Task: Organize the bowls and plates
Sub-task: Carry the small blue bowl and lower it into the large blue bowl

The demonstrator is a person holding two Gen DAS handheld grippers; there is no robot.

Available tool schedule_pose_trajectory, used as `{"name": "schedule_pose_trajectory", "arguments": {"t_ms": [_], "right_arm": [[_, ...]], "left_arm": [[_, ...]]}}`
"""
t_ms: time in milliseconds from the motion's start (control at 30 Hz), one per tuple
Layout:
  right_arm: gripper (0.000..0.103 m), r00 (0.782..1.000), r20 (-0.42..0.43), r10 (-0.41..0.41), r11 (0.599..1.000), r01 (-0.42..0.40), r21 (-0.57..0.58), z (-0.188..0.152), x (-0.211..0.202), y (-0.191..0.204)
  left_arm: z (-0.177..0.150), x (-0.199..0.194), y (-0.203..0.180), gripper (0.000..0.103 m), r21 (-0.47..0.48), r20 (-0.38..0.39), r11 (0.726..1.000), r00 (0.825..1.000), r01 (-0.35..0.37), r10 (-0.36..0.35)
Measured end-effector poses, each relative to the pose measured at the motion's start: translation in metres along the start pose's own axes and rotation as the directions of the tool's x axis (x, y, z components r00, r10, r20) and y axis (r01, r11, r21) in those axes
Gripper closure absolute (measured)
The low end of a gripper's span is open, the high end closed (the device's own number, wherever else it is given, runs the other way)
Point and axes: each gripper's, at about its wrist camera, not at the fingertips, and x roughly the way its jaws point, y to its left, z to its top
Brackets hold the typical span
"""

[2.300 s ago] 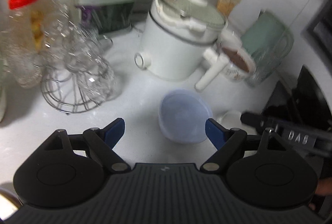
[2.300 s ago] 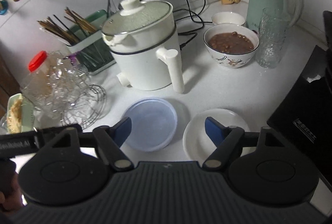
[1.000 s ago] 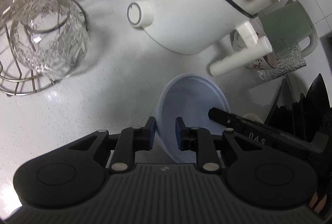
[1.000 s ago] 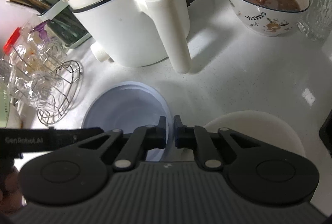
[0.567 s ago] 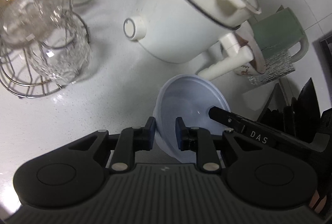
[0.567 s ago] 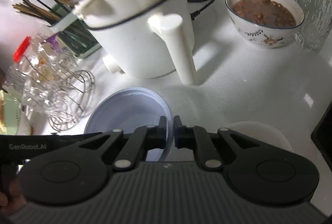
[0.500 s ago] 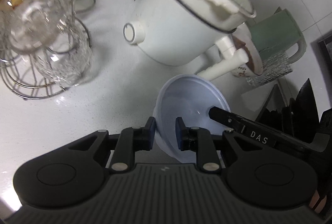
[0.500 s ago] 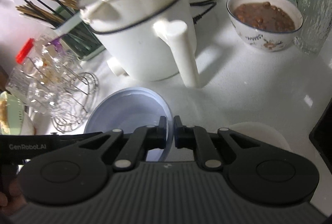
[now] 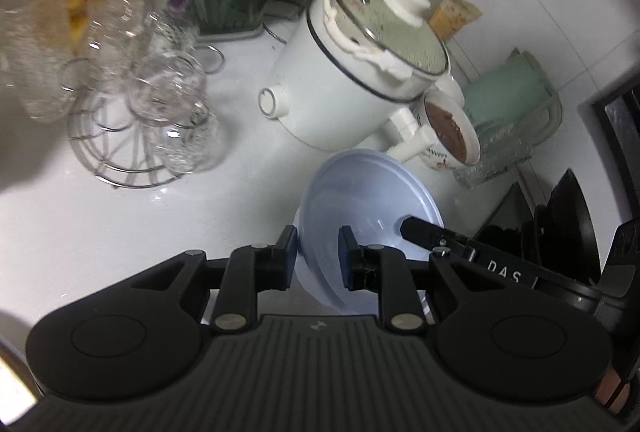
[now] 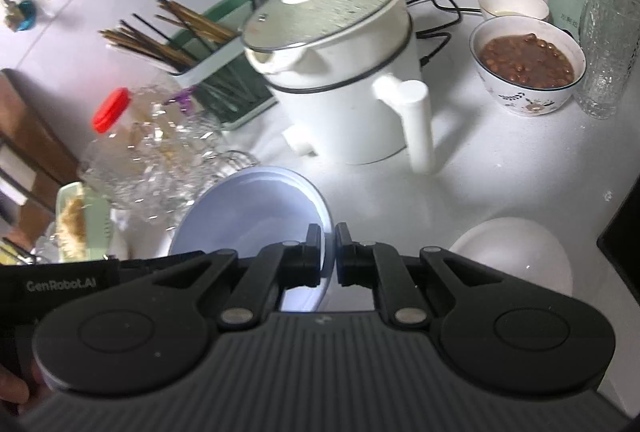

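Both hand-held grippers clamp the rim of the same pale blue bowl, which hangs clear of the worktop (image 10: 500, 160): the left hand-held gripper (image 9: 318, 252) pinches the near rim with its jaws still slightly apart around the plastic wall, and the right hand-held gripper (image 10: 328, 252) is closed tight on the opposite edge.

The biggest thing ahead of both grippers is the white cooking pot (image 10: 344, 84), whose long handle (image 10: 418, 124) sticks out toward the bowl (image 10: 256, 212). Swinging the bowl forward could knock that handle. Ahead and to the left of the left gripper, the wire rack of glasses (image 9: 156, 124) would likely tip or chip if the bowl drifted that way. Two thin rim grips on a light bowl could also slip or twist it if the hands pull unevenly.

Only the right wrist view shows the white plate (image 10: 512, 260) lying just right of its gripper, probably the spot to set the bowl, plus the small empty bowl behind the bean bowl (image 10: 528, 60). Only the left wrist view shows the dark dishes (image 9: 568, 224) standing on edge to its right.
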Motion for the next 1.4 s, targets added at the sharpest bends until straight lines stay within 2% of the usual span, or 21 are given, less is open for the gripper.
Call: {"name": "schedule_pose_trajectory", "arguments": {"t_ms": [300,433,600,767,933,1067,1267,1400], "right_arm": [[0.093,0.995,-0.008,0.102,0.994,-0.102,0.024,0.002,-0.021,0.024],[0.093,0.993,0.008,0.116,0.993,-0.116,0.01,-0.004,-0.029,0.039],[0.093,0.991,-0.024,0.132,0.991,-0.132,-0.028,-0.014,-0.026,0.056],[0.093,0.988,-0.077,0.137,0.986,-0.143,-0.082,-0.026,-0.017,0.073],[0.093,0.978,-0.164,0.13,0.986,-0.145,-0.078,-0.041,0.001,0.086],[0.093,0.971,-0.212,0.111,0.986,-0.135,-0.1,-0.054,0.012,0.094],[0.091,0.966,-0.247,0.071,0.979,-0.114,-0.167,-0.073,0.029,0.101],[0.091,0.963,-0.267,0.025,0.974,-0.083,-0.21,-0.084,0.041,0.104]], "left_arm": [[-0.004,-0.052,0.0,0.078,0.003,0.094,0.999,0.994,-0.05,0.05],[-0.008,-0.069,0.004,0.078,0.005,0.119,0.998,0.991,-0.068,0.067],[-0.023,-0.082,0.02,0.078,-0.032,0.139,0.995,0.986,-0.094,0.098],[-0.042,-0.088,0.04,0.078,-0.093,0.131,0.987,0.981,-0.131,0.142],[-0.059,-0.086,0.056,0.078,-0.13,0.113,0.974,0.974,-0.183,0.198],[-0.071,-0.081,0.072,0.078,-0.171,0.088,0.966,0.973,-0.195,0.212],[-0.085,-0.065,0.082,0.077,-0.152,0.057,0.956,0.964,-0.25,0.261],[-0.094,-0.054,0.088,0.075,-0.151,0.04,0.954,0.963,-0.259,0.268]]}}
